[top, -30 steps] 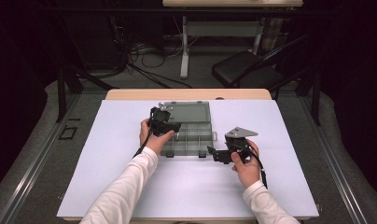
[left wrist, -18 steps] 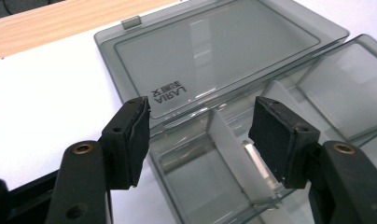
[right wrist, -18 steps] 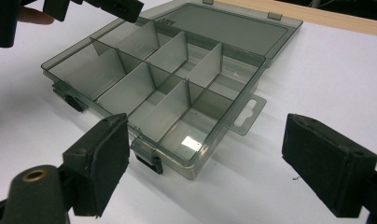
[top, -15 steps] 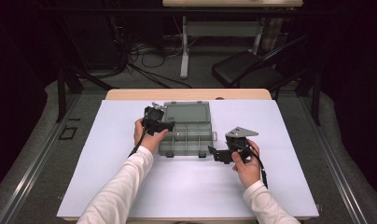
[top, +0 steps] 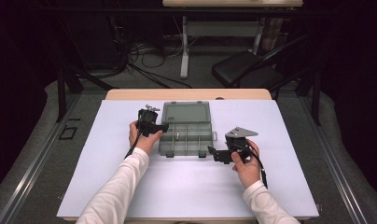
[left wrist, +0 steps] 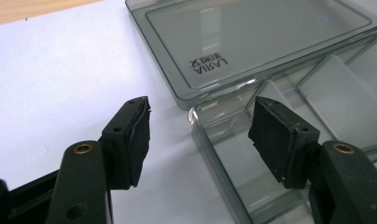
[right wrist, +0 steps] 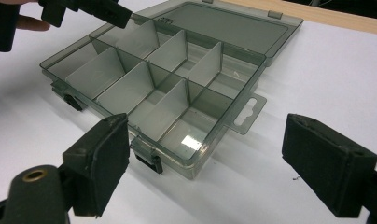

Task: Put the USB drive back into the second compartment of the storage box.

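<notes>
A smoky grey clear organizer box point(top: 186, 140) lies open on the white table, its lid point(top: 185, 112) laid flat behind the divided base. My left gripper point(top: 159, 126) is at the box's left side near the hinge. In the left gripper view its jaws point(left wrist: 200, 135) stand open, one pad over the table and the other over the box's corner compartment point(left wrist: 233, 158), with nothing between them. My right gripper point(top: 212, 153) rests on the table at the box's front right corner. Its jaws point(right wrist: 214, 158) are open, facing that corner point(right wrist: 191, 168) without touching it.
The white sheet point(top: 107, 177) covers most of the table, with a wooden edge point(top: 130, 94) at the back. Open table surface lies to the left, right and front of the box. A dark chair point(top: 242, 70) and floor cables point(top: 144, 51) lie beyond the table.
My left gripper has shifted a little to the left and lower, from over the box's left compartments to its left rear corner. The right gripper has stayed put.
</notes>
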`<state>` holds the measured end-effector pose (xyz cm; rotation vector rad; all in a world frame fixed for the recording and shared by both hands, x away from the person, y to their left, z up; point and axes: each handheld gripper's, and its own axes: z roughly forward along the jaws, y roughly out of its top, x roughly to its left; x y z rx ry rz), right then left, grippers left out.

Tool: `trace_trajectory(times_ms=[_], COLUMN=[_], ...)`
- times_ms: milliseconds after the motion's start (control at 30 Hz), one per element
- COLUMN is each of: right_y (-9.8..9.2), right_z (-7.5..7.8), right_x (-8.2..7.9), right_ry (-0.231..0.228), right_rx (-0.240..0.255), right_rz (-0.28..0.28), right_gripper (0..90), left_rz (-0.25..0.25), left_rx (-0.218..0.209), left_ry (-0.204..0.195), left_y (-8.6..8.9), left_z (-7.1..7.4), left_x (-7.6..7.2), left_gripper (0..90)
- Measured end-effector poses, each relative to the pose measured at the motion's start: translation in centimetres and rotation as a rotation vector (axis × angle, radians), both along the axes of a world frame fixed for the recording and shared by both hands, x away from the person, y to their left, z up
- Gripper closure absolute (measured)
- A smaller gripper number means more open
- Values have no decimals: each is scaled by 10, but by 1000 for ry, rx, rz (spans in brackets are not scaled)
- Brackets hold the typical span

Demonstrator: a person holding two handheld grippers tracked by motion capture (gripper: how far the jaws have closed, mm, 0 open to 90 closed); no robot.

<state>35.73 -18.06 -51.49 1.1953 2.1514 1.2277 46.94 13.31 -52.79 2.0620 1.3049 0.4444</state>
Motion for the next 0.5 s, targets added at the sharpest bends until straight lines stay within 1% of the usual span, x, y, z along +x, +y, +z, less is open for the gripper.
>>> trace_trajectory(times_ms=[33, 133, 233, 267, 400, 433, 500], right_y=[0, 0, 0, 0, 0, 0, 0], right_z=[0, 0, 0, 0, 0, 0, 0], right_x=[0, 0, 0, 0, 0, 0, 0], right_ry=[1, 0, 0, 3, 3, 0, 3], right_rx=[1, 2, 2, 4, 3, 2, 3], right_rz=[-1, -1, 0, -2, -1, 0, -1], right_gripper=[146, 146, 146, 146, 146, 146, 146], left_rz=[8, 9, 9, 11, 13, 10, 11], left_rx=[0, 2, 6, 9, 21, 19, 28], left_ry=[-8, 3, 8, 3, 12, 23, 21], left_y=[0, 0, 0, 0, 0, 0, -1], left_z=[-2, -5, -8, -9, -14, -15, -18], left_x=[0, 1, 2, 2, 2, 2, 3], left_gripper=[376, 376, 378, 379, 383, 385, 387])
